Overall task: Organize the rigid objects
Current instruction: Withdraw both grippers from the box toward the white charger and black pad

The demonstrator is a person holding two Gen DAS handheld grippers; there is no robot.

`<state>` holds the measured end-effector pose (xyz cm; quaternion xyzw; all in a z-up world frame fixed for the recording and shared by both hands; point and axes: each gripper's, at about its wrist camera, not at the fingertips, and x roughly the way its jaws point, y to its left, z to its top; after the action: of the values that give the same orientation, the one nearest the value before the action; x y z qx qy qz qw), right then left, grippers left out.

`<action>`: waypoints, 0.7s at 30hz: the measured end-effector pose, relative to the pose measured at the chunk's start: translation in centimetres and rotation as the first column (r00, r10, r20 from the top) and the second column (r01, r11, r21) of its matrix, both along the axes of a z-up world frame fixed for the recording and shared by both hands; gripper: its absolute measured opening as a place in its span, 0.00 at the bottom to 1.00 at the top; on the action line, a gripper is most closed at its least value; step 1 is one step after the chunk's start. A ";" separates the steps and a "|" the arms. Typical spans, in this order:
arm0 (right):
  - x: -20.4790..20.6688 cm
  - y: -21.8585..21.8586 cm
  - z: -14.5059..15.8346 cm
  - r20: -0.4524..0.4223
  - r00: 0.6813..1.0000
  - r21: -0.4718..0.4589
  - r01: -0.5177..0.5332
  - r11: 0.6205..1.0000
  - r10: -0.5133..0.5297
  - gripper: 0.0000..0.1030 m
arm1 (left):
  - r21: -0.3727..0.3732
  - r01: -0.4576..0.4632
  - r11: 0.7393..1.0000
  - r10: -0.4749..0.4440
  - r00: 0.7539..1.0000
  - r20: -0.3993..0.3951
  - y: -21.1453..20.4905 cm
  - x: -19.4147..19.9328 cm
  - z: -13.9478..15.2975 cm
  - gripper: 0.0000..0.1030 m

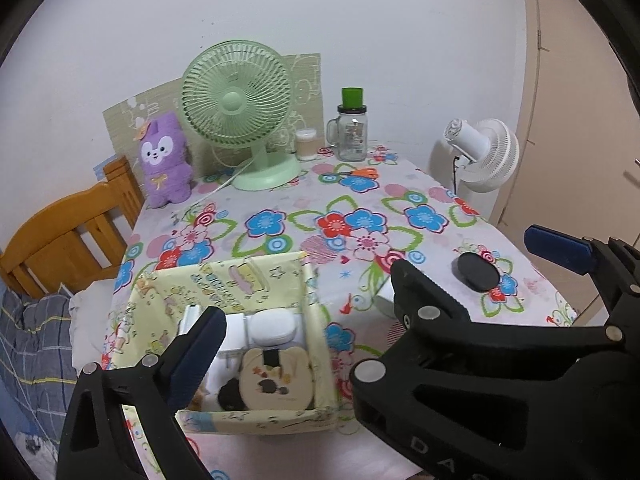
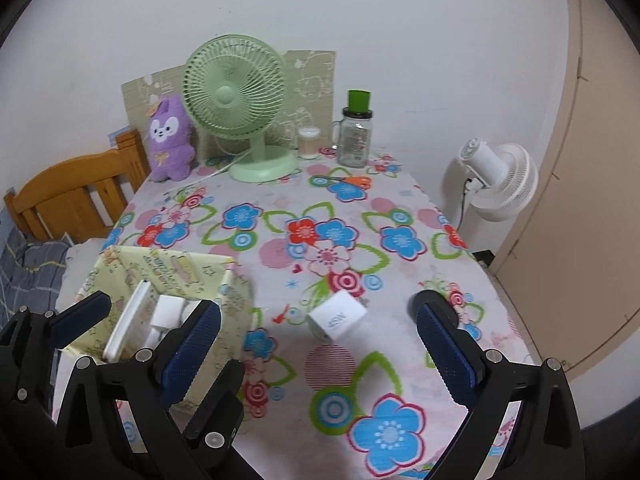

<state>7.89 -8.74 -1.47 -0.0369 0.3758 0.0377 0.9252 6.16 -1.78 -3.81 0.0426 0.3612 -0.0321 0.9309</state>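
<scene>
The left gripper [image 1: 304, 312] is spread wide, holding nothing. Beneath and between its fingers stands the yellow box [image 1: 280, 420], with a round cream case [image 1: 276, 380], a white case [image 1: 274, 326] and other small items inside. To its right, the right gripper [image 2: 318, 332] is also released and empty. The white charger [image 2: 338, 320] lies on the tablecloth [image 2: 280, 272] between its fingers; a black puck [image 1: 478, 276] lies just beyond its right finger.

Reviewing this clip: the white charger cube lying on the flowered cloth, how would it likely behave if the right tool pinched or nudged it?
The white charger cube looks rigid and boxy, so it probably holds its shape between the pads. Its smooth, glossy faces may slip a little. It rests tilted on the tablecloth rather than flat, so a nudge would likely tip or slide it, not roll it.
</scene>
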 end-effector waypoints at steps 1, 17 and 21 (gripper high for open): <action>0.0 -0.3 0.0 0.003 1.000 -0.001 0.004 1.000 -0.004 0.97 | 0.000 0.003 1.000 -0.003 1.000 0.000 -0.3 0.1 0.0 0.97; 0.4 -6.1 0.2 0.048 0.996 -0.015 0.076 0.997 -0.075 0.97 | -0.007 0.050 0.999 -0.050 0.999 -0.002 -5.8 1.5 -0.2 0.97; 0.8 -7.4 -0.2 0.041 0.997 -0.013 0.072 0.997 -0.071 0.97 | -0.014 0.042 0.999 -0.042 0.999 -0.018 -6.9 2.2 -0.7 0.97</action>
<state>8.67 -16.14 -1.64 -0.0307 0.3583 0.0013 0.9331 8.32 -8.67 -4.53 0.0434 0.3687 -0.0544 0.9269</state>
